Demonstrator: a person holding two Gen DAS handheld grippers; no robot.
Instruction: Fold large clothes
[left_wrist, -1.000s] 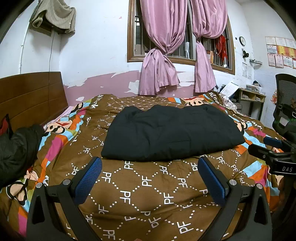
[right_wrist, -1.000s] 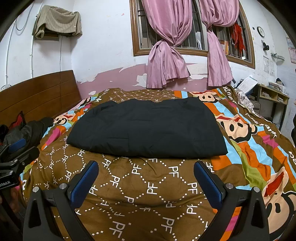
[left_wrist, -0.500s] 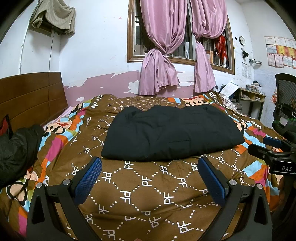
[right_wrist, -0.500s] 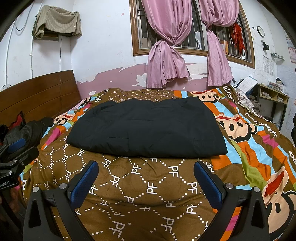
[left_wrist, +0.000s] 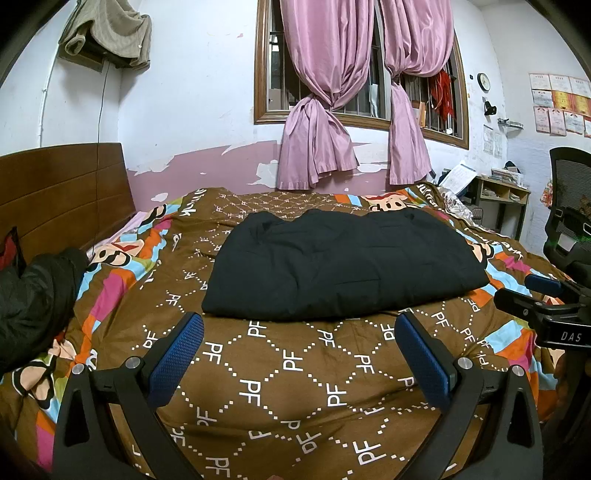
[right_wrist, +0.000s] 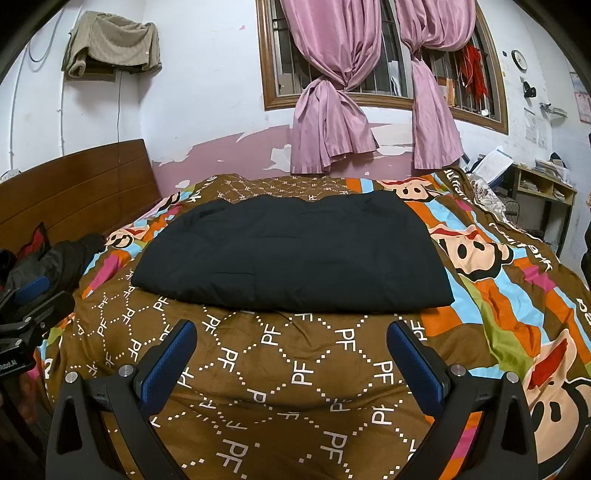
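Holding both tools above the brown quilt (left_wrist: 295, 369), you have the left gripper (left_wrist: 299, 325) and right gripper (right_wrist: 291, 332) spread wide, empty. Your folded black garment (right_wrist: 291, 254) lies at twelve o'clock, just beyond the fingertips.

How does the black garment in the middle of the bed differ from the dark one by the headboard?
The black garment lies flat, folded into a neat rectangle; the dark jacket is bunched in a heap. The first sits mid-bed, the jacket at the bed's edge near the headboard. Both are dark, and neither is held by a tool.
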